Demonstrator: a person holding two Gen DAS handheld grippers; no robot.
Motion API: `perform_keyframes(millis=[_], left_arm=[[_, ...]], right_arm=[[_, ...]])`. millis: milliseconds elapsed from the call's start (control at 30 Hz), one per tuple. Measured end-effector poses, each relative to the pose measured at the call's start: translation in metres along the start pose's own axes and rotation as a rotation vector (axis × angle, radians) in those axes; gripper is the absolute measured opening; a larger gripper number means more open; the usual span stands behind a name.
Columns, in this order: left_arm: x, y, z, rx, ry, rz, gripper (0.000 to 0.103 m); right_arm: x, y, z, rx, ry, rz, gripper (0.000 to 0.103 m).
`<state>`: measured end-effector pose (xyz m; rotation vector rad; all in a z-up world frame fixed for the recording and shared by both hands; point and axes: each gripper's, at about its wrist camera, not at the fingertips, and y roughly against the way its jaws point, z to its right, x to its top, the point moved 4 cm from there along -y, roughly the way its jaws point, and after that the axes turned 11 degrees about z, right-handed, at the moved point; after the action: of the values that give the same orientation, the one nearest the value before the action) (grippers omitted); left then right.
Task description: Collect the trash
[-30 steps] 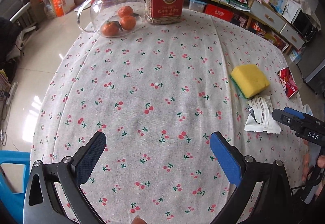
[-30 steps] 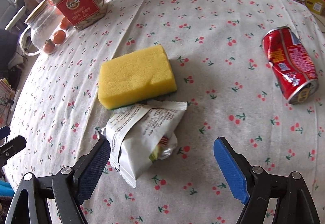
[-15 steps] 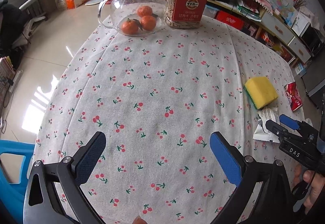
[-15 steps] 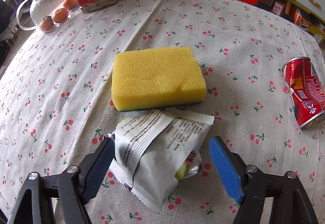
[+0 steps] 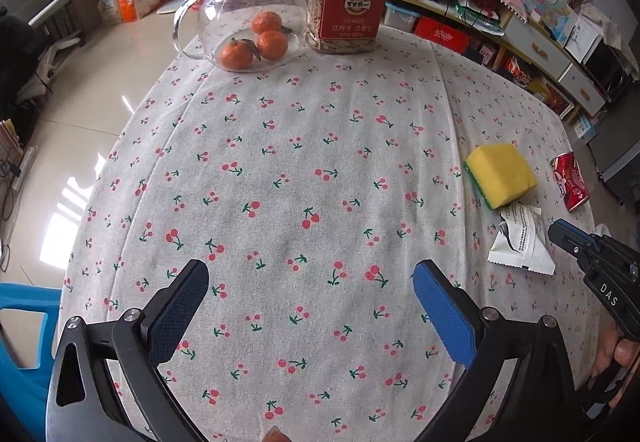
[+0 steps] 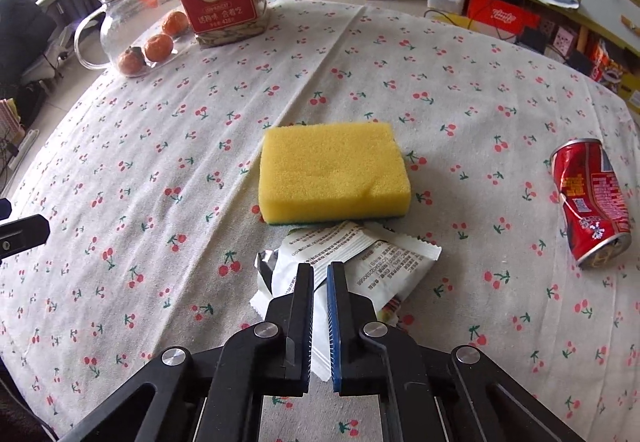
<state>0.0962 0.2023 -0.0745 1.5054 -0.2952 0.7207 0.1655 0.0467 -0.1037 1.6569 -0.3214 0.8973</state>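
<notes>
A white, torn snack wrapper (image 6: 384,258) lies on the cherry-print tablecloth just in front of a yellow sponge (image 6: 332,169). My right gripper (image 6: 320,268) is shut on the wrapper's near edge, with the white foil pinched between the pads. A crushed red can (image 6: 592,197) lies on its side to the right. In the left wrist view the wrapper (image 5: 520,242), sponge (image 5: 502,173) and can (image 5: 568,181) sit at the far right, with the right gripper (image 5: 560,232) at the wrapper. My left gripper (image 5: 311,274) hangs open over bare cloth, holding nothing.
A glass pot with a wooden lid (image 5: 248,13) holds three tangerines at the table's far side, beside a clear jar with a red label (image 5: 348,1). The round table's cloth (image 5: 300,145) drops off at the edges. Shelves and boxes stand beyond; a blue chair (image 5: 20,322) is at the lower left.
The right gripper's jaws closed from wide open onto the wrapper's near edge, and the wrist rolled so the sponge now sits square ahead. The left gripper stayed open and nearly still.
</notes>
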Motion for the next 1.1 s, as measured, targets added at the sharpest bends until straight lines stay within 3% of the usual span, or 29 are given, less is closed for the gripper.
perform_keyframes(millis=[267, 333, 367, 400, 533, 767, 833, 867, 933, 1000, 1100], left_arm=[[-0.001, 0.0, 0.004, 0.002, -0.008, -0.002, 0.103], [-0.001, 0.0, 0.002, 0.004, -0.006, -0.002, 0.103], [-0.001, 0.0, 0.002, 0.005, -0.006, -0.001, 0.103], [-0.001, 0.0, 0.001, 0.005, -0.008, -0.001, 0.103], [-0.003, -0.001, -0.002, -0.001, -0.009, -0.008, 0.103], [-0.005, -0.001, -0.006, 0.0, -0.009, -0.011, 0.103], [-0.005, -0.001, -0.006, -0.002, -0.01, -0.012, 0.103], [-0.006, -0.001, -0.006, -0.003, -0.01, -0.013, 0.103], [-0.006, -0.001, -0.006, -0.003, -0.012, -0.013, 0.103], [-0.006, -0.001, -0.006, -0.004, -0.015, -0.014, 0.103], [-0.006, -0.001, -0.004, -0.008, -0.017, -0.015, 0.103]], right_arm=[[0.008, 0.023, 0.026, 0.017, -0.091, 0.049, 0.007], [0.004, 0.018, 0.033, 0.039, -0.149, 0.023, 0.024], [0.002, 0.014, 0.036, 0.043, -0.179, 0.005, 0.047], [0.0, 0.012, 0.037, 0.042, -0.203, -0.002, 0.061], [0.003, 0.005, 0.027, 0.052, -0.186, 0.002, 0.061], [-0.001, -0.029, -0.005, 0.007, -0.019, -0.036, 0.061], [-0.006, -0.041, -0.01, -0.033, 0.038, -0.052, 0.059], [-0.007, -0.044, -0.012, -0.059, 0.075, -0.041, 0.054], [-0.007, -0.047, -0.017, -0.108, 0.155, -0.021, 0.039], [-0.007, -0.047, -0.019, -0.086, 0.177, -0.019, 0.013], [-0.006, -0.042, -0.023, -0.075, 0.198, -0.012, 0.003]])
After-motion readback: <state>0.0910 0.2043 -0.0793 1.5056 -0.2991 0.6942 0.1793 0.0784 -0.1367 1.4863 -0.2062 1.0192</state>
